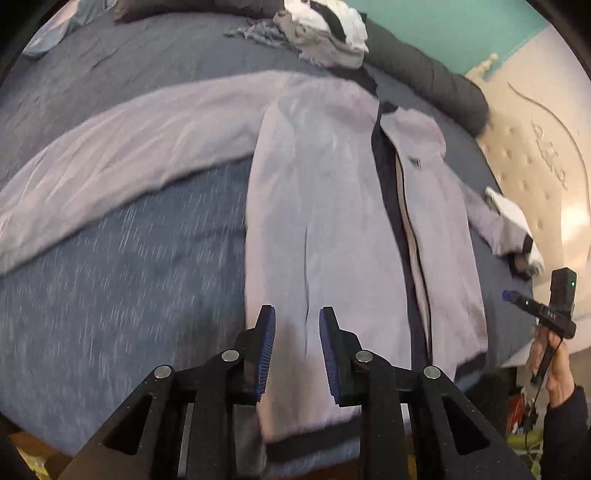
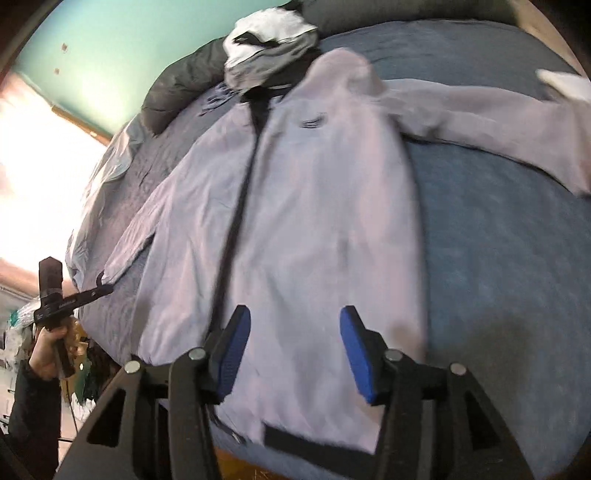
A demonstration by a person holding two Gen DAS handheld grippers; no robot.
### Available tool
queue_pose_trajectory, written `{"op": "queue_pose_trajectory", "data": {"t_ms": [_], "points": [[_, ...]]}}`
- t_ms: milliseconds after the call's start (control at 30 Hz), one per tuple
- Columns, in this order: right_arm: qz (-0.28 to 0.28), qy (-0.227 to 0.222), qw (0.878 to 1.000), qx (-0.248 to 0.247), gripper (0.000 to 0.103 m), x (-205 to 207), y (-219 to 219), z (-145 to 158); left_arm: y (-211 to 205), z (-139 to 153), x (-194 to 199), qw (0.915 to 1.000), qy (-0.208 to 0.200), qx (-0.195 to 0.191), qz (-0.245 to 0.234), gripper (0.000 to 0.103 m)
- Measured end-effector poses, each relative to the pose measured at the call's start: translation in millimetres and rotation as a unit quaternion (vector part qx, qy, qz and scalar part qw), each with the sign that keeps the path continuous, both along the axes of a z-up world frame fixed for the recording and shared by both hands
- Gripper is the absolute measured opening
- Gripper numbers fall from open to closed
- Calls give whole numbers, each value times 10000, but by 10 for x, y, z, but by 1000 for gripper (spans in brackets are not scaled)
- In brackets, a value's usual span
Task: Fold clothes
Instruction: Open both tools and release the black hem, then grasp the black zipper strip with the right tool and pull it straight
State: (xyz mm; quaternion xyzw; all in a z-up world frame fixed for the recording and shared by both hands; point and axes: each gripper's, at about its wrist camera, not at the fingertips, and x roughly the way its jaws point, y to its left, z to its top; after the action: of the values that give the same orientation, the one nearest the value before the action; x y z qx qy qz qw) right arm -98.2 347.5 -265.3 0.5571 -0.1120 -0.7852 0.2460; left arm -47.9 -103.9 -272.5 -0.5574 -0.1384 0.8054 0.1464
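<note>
A pale lilac-grey zip-front jacket (image 1: 325, 206) with dark hem bands lies spread front-up on the bed covered in a mottled blue blanket (image 1: 129, 266). Its dark zipper line runs from the collar down to the hem, and the two front panels sit slightly apart. In the left wrist view one sleeve stretches out wide across the blanket to the left, while the other sleeve lies toward the bed's right edge, with a white cuff or cloth at its end.

The left gripper (image 1: 297, 354) hovers over the lower part of the jacket near the hem, its blue-padded fingers (image 1: 266, 354) narrowly parted with nothing between them but the fabric seen below; whether they touch the cloth cannot be told. The right gripper (image 2: 295, 354) hangs above the hem as well, its blue-padded fingers (image 2: 356, 358) spread wide and empty.

Beyond the jacket's collar sits a crumpled heap of white, grey and black clothes (image 1: 325, 29), just beside a long dark grey bolster pillow (image 1: 424, 81) that runs along the head of the bed. A turquoise wall (image 2: 110, 55) rises behind. Both views are blurred.
</note>
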Motion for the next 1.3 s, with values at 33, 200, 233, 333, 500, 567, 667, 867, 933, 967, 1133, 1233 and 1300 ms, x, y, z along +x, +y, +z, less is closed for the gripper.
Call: {"op": "queue_pose_trajectory", "data": {"t_ms": [33, 200, 233, 333, 500, 567, 667, 867, 933, 967, 1133, 1233, 1300], "points": [[41, -11, 10000, 50, 52, -70, -99, -29, 15, -31, -48, 10000, 46, 27, 21, 27], [262, -140, 9995, 74, 52, -432, -576, -218, -23, -41, -223, 9990, 282, 219, 271, 27], [316, -140, 9994, 72, 52, -498, -658, -246, -1, -61, -277, 9987, 328, 250, 313, 27], [474, -166, 9987, 77, 52, -698, -903, -348, 62, -160, -445, 9975, 453, 325, 443, 27], [676, -246, 9970, 295, 47, -875, -1191, -508, 140, -363, -649, 9960, 580, 390, 555, 27], [832, -196, 9948, 550, 35, -895, -1327, -567, 133, -427, -681, 9952, 637, 441, 605, 27], [1074, -256, 9910, 753, 19, -880, -1485, -669, 99, -497, -677, 9940, 697, 528, 658, 27], [1177, -256, 9894, 809, 15, -876, -1602, -767, 22, -627, -653, 9913, 809, 706, 757, 27], [1071, -289, 9905, 810, 15, -920, -1617, -817, -4, -670, -645, 9903, 846, 765, 790, 27], [997, -298, 9915, 786, 15, -940, -1620, -833, -10, -690, -646, 9900, 848, 796, 795, 27], [751, -304, 9966, 174, 15, -871, -1509, -730, -22, -752, -671, 9896, 831, 865, 797, 27], [542, -122, 9984, -81, 15, -744, -1306, -545, -12, -743, -671, 9893, 840, 910, 772, 27], [448, -103, 9989, 10, 15, -663, -1136, -495, 16, -720, -660, 9897, 868, 898, 699, 27]]}}
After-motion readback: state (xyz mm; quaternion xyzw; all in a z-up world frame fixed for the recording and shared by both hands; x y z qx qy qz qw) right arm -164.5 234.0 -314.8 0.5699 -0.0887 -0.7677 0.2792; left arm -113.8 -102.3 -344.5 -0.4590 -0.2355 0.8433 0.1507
